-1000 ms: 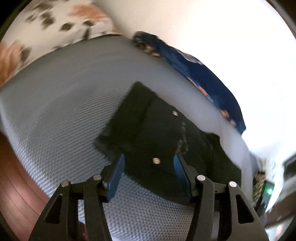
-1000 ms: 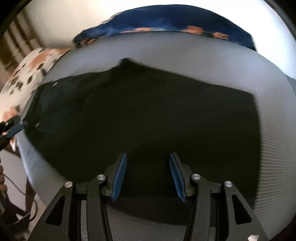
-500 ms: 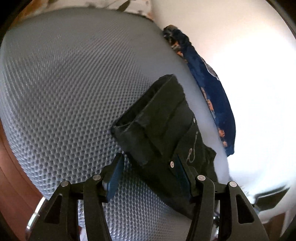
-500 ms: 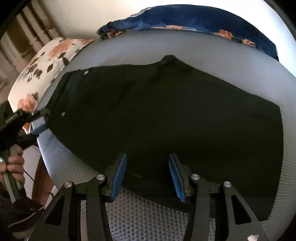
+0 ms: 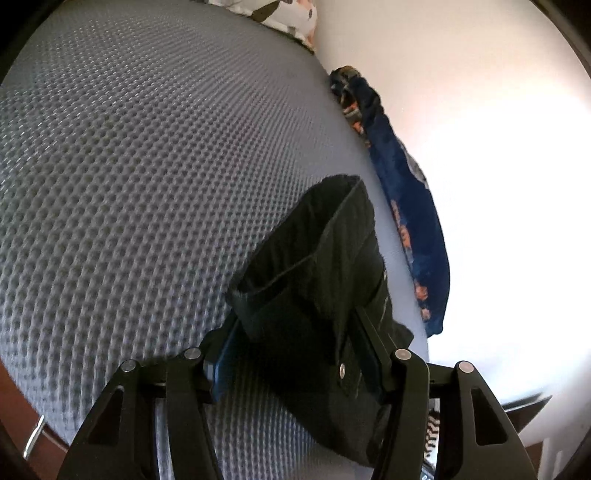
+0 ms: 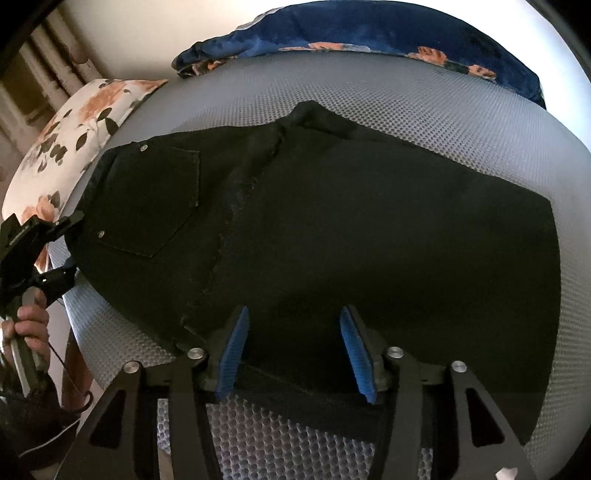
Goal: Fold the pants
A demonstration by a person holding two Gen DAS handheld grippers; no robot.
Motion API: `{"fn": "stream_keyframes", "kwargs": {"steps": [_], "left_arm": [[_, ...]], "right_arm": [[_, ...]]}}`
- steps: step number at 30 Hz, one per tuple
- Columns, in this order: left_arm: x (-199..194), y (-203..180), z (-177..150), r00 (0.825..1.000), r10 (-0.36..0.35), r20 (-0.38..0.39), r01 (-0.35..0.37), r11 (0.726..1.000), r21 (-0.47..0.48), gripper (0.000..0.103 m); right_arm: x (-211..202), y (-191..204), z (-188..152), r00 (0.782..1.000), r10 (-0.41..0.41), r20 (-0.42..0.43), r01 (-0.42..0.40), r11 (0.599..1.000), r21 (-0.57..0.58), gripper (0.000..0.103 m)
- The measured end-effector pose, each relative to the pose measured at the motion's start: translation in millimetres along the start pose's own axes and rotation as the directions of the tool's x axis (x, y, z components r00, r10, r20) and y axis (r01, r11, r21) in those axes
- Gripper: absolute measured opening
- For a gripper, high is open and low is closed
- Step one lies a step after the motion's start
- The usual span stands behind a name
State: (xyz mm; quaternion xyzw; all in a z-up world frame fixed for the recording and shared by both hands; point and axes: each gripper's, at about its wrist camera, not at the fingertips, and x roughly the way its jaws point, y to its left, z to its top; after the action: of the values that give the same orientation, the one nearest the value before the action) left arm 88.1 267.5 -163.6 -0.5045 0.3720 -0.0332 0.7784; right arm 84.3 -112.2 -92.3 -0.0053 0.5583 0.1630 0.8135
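Black pants (image 6: 332,229) lie flat on the grey mesh mattress (image 6: 424,99), waistband by its left edge.

Left gripper (image 5: 295,354) spread around the waistband corner; right gripper (image 6: 293,347) released over the near hem. Bare mesh stretches beyond.

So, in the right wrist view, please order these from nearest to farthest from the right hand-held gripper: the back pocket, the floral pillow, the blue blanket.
1. Back pocket: on the pants, ahead and left of the right hand-held gripper.
2. Floral pillow: beyond the pants' waist, far left.
3. Blue blanket: along the mattress's far edge, at the top.
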Motion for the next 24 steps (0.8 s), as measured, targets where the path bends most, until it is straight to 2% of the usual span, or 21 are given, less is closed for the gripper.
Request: {"fn": "stream_keyframes", "kwargs": {"steps": [5, 8, 9, 10, 11, 16, 20, 24], "left_arm": [[8.4, -14.1, 1.0, 0.999, 0.02, 0.045, -0.025, 0.991, 0.134, 0.058], [11.5, -18.8, -1.8, 0.998, 0.033, 0.06, -0.043, 0.984, 0.172, 0.056], [13.5, -19.7, -1.5, 0.998, 0.031, 0.055, -0.041, 0.984, 0.175, 0.053], [17.7, -21.0, -0.6, 0.998, 0.045, 0.047, -0.053, 0.983, 0.178, 0.042], [18.6, -21.0, -0.1, 0.997, 0.061, 0.054, -0.07, 0.981, 0.18, 0.036], [11.7, -22.8, -3.3, 0.996, 0.064, 0.057, -0.073, 0.982, 0.175, 0.027], [-1.8, -54.6, -8.3, 0.996, 0.044, 0.077, -0.064, 0.959, 0.277, 0.025], [-14.4, -106.4, -20.4, 0.997, -0.015, 0.074, -0.016, 0.917, 0.398, 0.025]], "right_arm": [[1.4, 1.2, -0.4, 1.0, -0.001, 0.002, 0.001, 1.0, 0.0, 0.052], [1.8, 1.5, -0.1, 1.0, 0.001, 0.002, -0.001, 1.0, 0.005, 0.053], [1.8, 1.6, -0.1, 1.0, 0.001, 0.003, -0.001, 1.0, 0.007, 0.053], [1.9, 1.7, -0.2, 1.0, 0.002, 0.004, -0.002, 1.0, 0.008, 0.053], [2.1, 1.8, -0.1, 1.0, 0.004, 0.005, -0.004, 1.0, 0.011, 0.054], [0.9, -0.1, 2.2, 1.0, 0.022, 0.007, -0.022, 0.999, 0.027, 0.056], [-8.9, -10.5, 5.0, 0.998, 0.047, 0.029, -0.049, 0.996, 0.071, 0.056], [-25.5, -28.3, 8.9, 0.996, 0.047, 0.076, -0.057, 0.991, 0.125, 0.056]]}}
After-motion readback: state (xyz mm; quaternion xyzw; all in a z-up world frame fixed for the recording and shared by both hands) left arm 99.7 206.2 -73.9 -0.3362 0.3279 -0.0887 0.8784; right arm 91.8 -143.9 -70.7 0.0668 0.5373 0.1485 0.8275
